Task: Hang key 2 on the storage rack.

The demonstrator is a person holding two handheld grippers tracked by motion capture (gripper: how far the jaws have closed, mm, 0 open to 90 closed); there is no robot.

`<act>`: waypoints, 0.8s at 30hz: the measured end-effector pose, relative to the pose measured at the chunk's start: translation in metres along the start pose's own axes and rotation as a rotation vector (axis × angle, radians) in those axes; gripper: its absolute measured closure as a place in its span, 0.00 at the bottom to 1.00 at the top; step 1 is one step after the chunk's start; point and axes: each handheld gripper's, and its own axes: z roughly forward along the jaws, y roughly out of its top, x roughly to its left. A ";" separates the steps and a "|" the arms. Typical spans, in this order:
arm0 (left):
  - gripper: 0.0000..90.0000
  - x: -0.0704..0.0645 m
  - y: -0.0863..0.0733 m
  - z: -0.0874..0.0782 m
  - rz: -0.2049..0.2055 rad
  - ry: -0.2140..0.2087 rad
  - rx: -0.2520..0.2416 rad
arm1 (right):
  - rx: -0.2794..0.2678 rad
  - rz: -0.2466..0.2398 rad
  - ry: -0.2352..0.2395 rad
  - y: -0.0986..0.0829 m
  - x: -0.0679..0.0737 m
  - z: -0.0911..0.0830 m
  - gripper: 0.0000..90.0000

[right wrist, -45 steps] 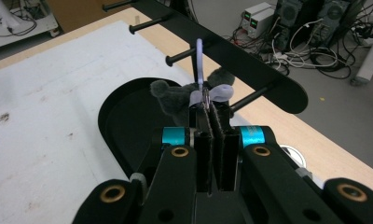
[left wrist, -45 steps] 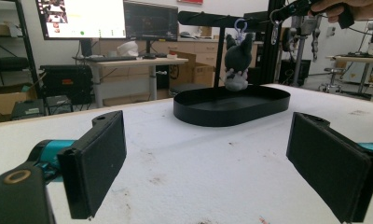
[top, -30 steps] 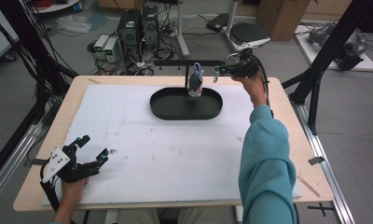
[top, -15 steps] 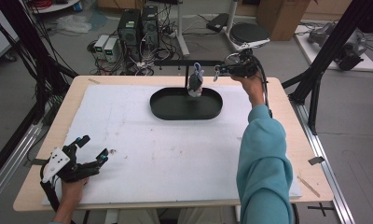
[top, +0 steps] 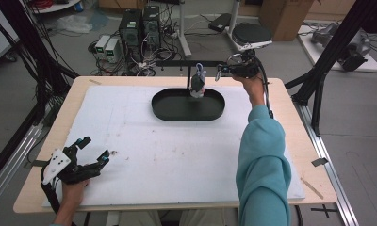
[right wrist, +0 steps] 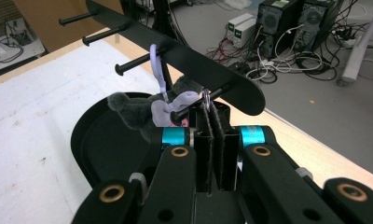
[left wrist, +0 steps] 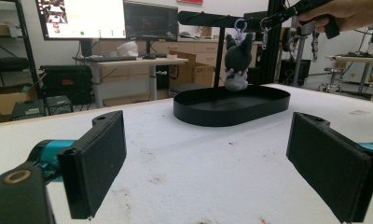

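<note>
A grey plush keychain [top: 196, 84] hangs by a purple loop [right wrist: 157, 70] from a peg of the black rack bar [top: 177, 62] over the black oval tray [top: 168, 110]. At the bar's right end my right gripper [top: 220, 70] is raised. In the right gripper view it [right wrist: 211, 105] is shut on a small metal key ring [right wrist: 206, 96], which touches the end peg [right wrist: 194, 108]. From the left gripper view the plush [left wrist: 237, 60] and the ring's clasp [left wrist: 265, 33] show under the bar. My left gripper [top: 93, 150] rests open and holds nothing near the table's front left corner.
The white mat [top: 177, 155] covers most of the wooden table [top: 295, 122]. More bare pegs [right wrist: 128, 67] stick out along the rack. A teal sleeve [top: 262, 160] reaches across the right side of the mat. Computers and cables [top: 139, 28] lie on the floor behind.
</note>
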 end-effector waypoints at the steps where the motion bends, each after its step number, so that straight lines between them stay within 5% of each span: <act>1: 0.14 0.000 0.000 0.000 0.001 0.000 0.000 | -0.001 0.001 -0.001 0.000 -0.001 0.001 0.98; 24: 0.14 0.000 0.000 0.000 0.000 -0.001 0.001 | 0.015 -0.016 -0.032 -0.004 -0.006 0.003 0.88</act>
